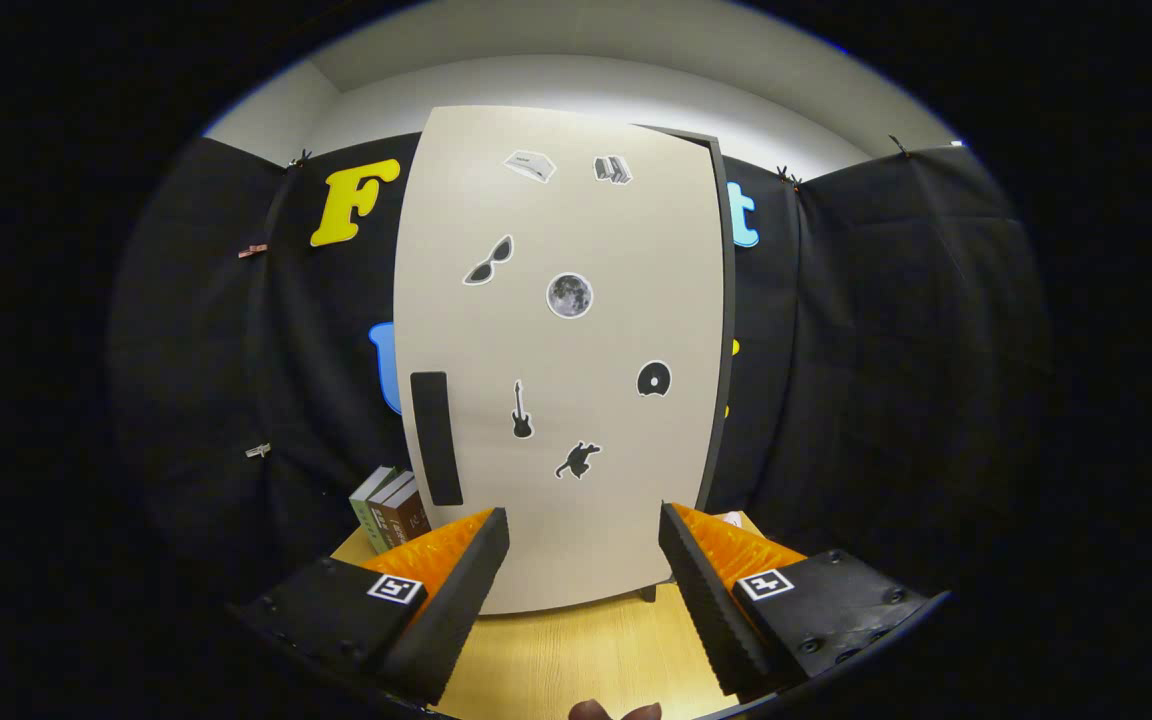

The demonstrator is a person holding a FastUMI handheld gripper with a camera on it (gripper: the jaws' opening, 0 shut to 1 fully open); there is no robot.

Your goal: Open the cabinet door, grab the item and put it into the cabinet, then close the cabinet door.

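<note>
Facing the cabinet (pixel 561 350) head-on, we hold the gripper (pixel 584 560) low over the wooden table (pixel 576 660), its two fingers spread wide apart with nothing between them but bare tabletop and the foot of the cabinet just beyond. The cabinet door (pixel 576 230) is a pale beige panel standing upright ahead of the fingers, and it looks shut, lying flat across the front with only a dark edge of the cabinet body showing along its right side. A dark upright handle (pixel 435 438) sits near the door's lower left edge. Small stickers dot the panel: sunglasses (pixel 489 261), a moon (pixel 569 295), a guitar (pixel 522 410), a disc (pixel 653 379) and a small dark figure (pixel 578 460), with two more near the top that we cannot make out clearly. The items we take to be the task's things, a few books (pixel 391 508), stand upright on the table just to the left of the cabinet, beside its lower left corner and beyond the left finger. Black cloth hangs behind everything. At the near edge of the table, part of a hand (pixel 614 711) shows between the fingers.
</note>
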